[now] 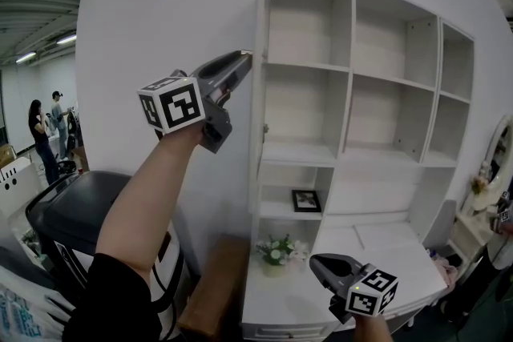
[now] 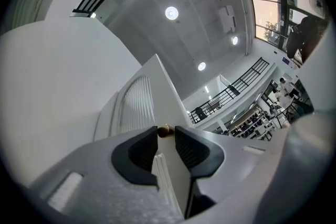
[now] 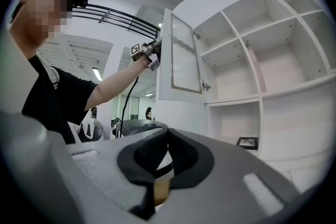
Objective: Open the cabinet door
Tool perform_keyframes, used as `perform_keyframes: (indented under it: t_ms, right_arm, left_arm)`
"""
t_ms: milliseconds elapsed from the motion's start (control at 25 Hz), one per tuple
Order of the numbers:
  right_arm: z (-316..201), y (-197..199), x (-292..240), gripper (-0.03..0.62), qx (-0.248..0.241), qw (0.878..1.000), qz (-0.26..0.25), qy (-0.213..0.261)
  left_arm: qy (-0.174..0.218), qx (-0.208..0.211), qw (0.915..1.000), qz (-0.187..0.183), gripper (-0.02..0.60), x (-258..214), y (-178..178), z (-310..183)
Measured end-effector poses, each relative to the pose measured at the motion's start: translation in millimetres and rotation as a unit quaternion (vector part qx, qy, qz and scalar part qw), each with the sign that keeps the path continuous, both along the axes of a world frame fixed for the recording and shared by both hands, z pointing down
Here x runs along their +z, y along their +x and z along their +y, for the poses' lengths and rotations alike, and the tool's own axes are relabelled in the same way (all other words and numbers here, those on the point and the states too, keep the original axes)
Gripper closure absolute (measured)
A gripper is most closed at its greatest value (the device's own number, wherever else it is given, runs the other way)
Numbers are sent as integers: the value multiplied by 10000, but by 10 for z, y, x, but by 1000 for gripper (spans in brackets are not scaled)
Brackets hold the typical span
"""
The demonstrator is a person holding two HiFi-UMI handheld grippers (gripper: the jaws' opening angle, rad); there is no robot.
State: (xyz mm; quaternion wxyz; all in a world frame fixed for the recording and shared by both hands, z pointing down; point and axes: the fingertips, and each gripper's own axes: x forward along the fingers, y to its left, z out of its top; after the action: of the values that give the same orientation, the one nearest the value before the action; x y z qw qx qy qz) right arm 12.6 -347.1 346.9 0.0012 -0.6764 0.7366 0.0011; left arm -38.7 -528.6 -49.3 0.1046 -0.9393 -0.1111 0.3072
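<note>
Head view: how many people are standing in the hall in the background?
2. Both stand at the far left: the person in dark clothes nearer the picture's edge, the person in a lighter top just beside them. More may be hidden.

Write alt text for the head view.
The left gripper clamps the edge of a white cabinet door, swung open to expose bare upper shelves. Lower down sit a small picture frame and flowers; the right gripper hangs near the bottom.

Two grippers: left gripper point(image 1: 245, 54), right gripper point(image 1: 316, 263); one cabinet door point(image 3: 178, 57); one picture frame point(image 1: 305, 200); one flower bunch point(image 1: 277, 250); two bystanders point(image 1: 39, 134)
</note>
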Motion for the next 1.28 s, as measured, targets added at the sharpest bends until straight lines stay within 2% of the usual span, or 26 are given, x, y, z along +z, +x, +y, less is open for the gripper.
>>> perform_keyframes:
  t_ms: [160, 320, 440, 560, 680, 800, 960, 1080, 1280]
  right_arm:
    - [-53, -35, -5, 592, -89, 10000, 19, -16]
    - [-102, -100, 13, 592, -176, 9998, 30, -119]
    - [-121, -136, 7, 592, -231, 9996, 28, -165]
    - [-67, -179, -73, 592, -232, 9996, 63, -150]
    - [67, -234, -177, 592, -180, 9997, 125, -83]
    - [223, -360, -305, 592, -231, 9996, 152, 22]
    - [446, -556, -420, 592, -342, 9991, 170, 177]
    - [600, -749, -355, 592, -476, 9986, 82, 204]
    - [925, -1079, -128, 592, -668, 9975, -102, 181]
  left_arm:
    - [-32, 41, 10000, -53, 481, 56, -113, 8]
    - [-76, 252, 9996, -93, 416, 175, -326, 126]
    - [-41, 311, 9988, -371, 410, 452, -413, 232]
    - [-131, 282, 9963, -806, 411, 886, -509, 312]
    - [-167, 109, 9918, -1262, 457, 1375, -569, 418]
    - [-64, -303, 9847, -1718, 513, 1917, -653, 589]
    - [-76, -743, 9743, -2125, 529, 2637, -907, 941]
    - [-331, -543, 9702, -2339, 560, 3122, -1035, 1323]
    - [-660, -129, 9620, -2646, 571, 3699, -1139, 2001]
